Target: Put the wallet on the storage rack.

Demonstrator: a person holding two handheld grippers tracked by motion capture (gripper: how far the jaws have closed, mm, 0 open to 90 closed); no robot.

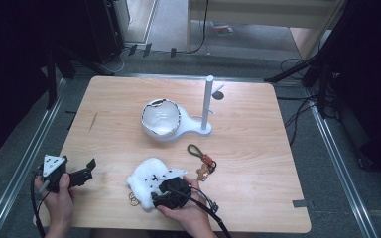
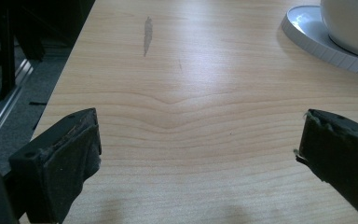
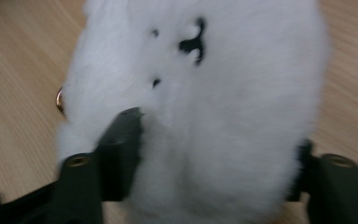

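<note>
Near the table's front edge, our right gripper (image 3: 214, 154) squeezes the soft, light, white fluffy plush keychain (image 3: 200, 93) across its body; fur may slip. Our left gripper (image 2: 198, 154) stands wide, empty.

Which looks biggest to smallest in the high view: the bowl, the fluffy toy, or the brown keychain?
1. Bowl and fluffy toy: they look about alike, and the right tongs hide part of the toy, so I won't rank them.
2. Brown keychain, clearly smallest.
</note>
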